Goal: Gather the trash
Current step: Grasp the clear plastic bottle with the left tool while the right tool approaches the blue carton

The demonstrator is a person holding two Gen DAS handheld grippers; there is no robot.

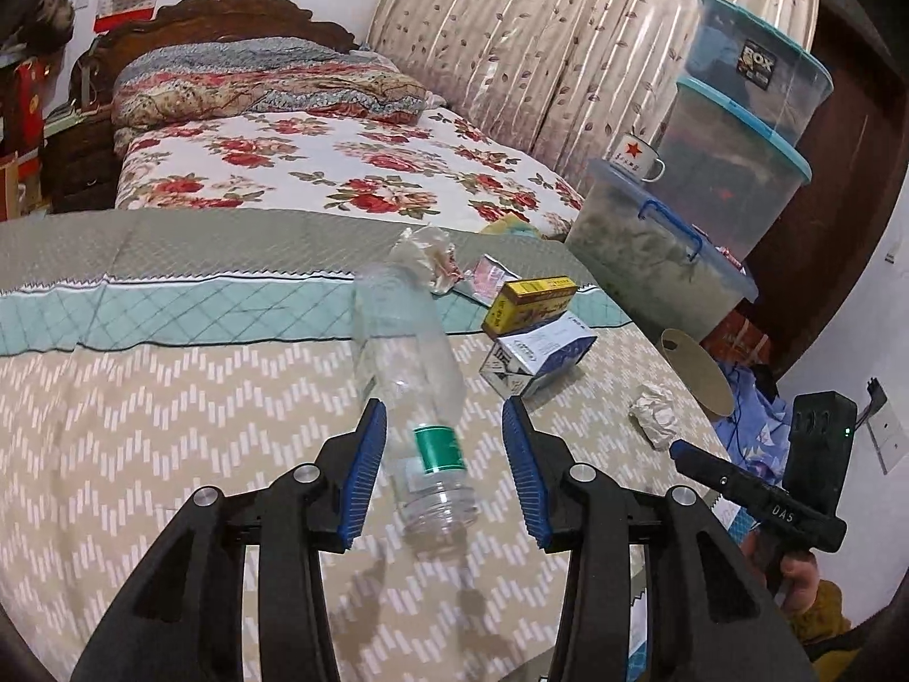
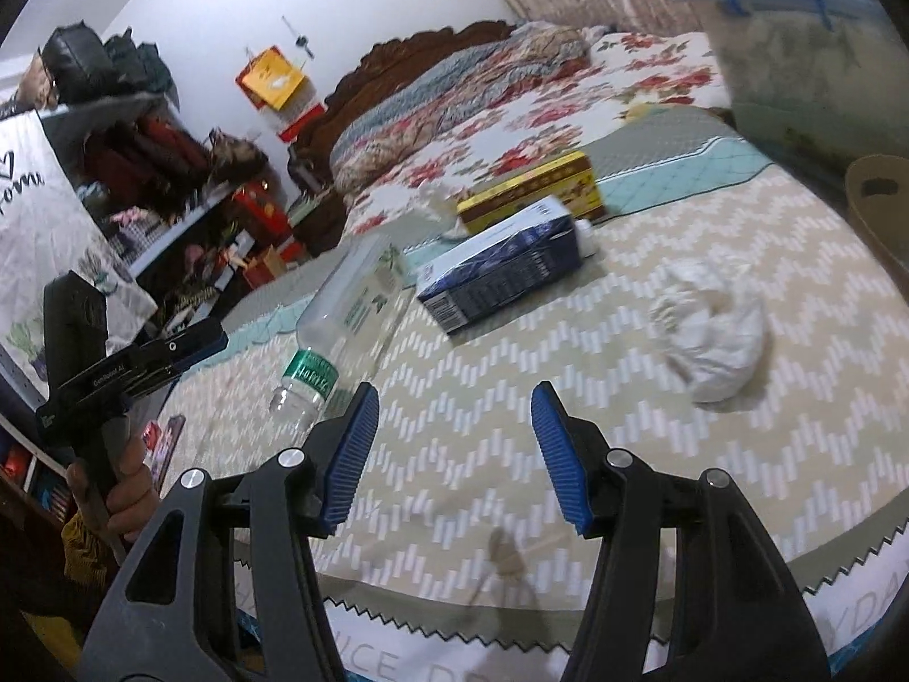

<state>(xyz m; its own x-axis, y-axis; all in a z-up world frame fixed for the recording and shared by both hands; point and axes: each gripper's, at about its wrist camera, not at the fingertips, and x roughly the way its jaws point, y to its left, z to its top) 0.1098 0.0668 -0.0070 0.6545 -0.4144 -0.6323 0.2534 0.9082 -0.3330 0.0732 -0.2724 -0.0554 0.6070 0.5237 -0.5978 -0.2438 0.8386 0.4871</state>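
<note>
An empty clear plastic bottle (image 1: 415,375) with a green label lies on the bed cover, neck towards me. My left gripper (image 1: 443,415) is open, its blue pads on either side of the bottle's neck end, not touching. The bottle also shows in the right wrist view (image 2: 346,312). My right gripper (image 2: 454,403) is open and empty above the cover. A crumpled white tissue (image 2: 710,335) lies to its right, also in the left wrist view (image 1: 653,415). A blue-white carton (image 1: 540,358) and a yellow box (image 1: 528,301) lie beyond, with crumpled clear wrappers (image 1: 426,256).
A tan bin (image 1: 699,375) stands at the bed's right edge, its rim also in the right wrist view (image 2: 880,204). Stacked plastic storage boxes (image 1: 733,153) with a star mug (image 1: 636,156) stand behind it. Folded quilts (image 1: 255,85) lie at the headboard.
</note>
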